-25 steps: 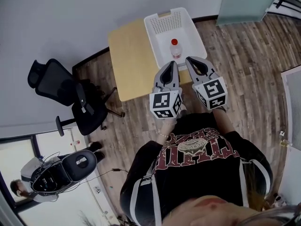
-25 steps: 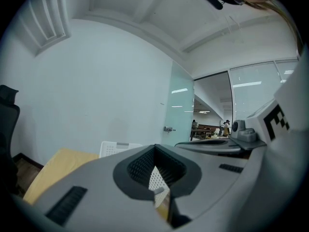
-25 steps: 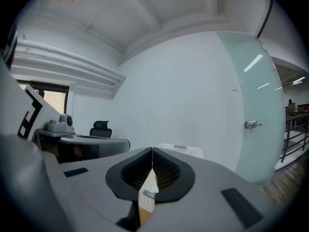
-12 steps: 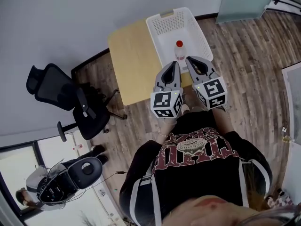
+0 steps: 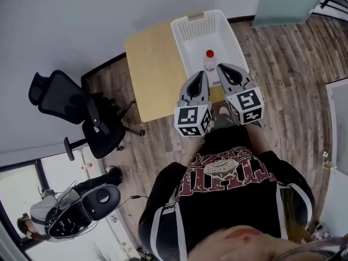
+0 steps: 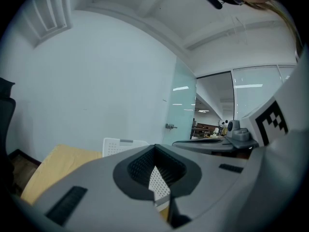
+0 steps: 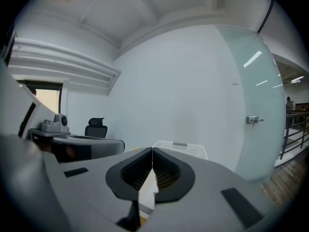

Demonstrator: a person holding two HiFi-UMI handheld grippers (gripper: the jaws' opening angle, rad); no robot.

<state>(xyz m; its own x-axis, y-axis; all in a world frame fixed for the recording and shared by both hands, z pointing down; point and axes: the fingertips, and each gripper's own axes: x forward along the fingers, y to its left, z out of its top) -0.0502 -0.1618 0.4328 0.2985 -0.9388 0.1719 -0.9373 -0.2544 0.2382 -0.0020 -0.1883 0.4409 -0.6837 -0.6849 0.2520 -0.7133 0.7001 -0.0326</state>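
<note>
In the head view my left gripper [image 5: 200,75] and right gripper [image 5: 224,68] are held side by side in front of the person's chest, both shut with nothing in them. Their tips hang over the near end of a white perforated basket [image 5: 191,25] on a light wooden table [image 5: 153,69]. A small clear bottle with a red cap [image 5: 210,59] stands in the basket, just beyond the right gripper's tip. In the left gripper view the left gripper [image 6: 154,148] has its jaws closed, with the basket [image 6: 120,144] and table [image 6: 53,166] past them. In the right gripper view the right gripper [image 7: 152,150] is closed too, with the basket [image 7: 186,150] behind.
A black office chair [image 5: 70,110] stands left of the table on the wooden floor [image 5: 288,75]. A grey wall runs behind the table, with a frosted glass door [image 5: 288,1] at the far right. A dark round machine [image 5: 81,205] sits at the lower left.
The table, basket and bottle have shifted slightly down and right in the head view, closer under the gripper tips. Both grippers stay shut and side by side.
</note>
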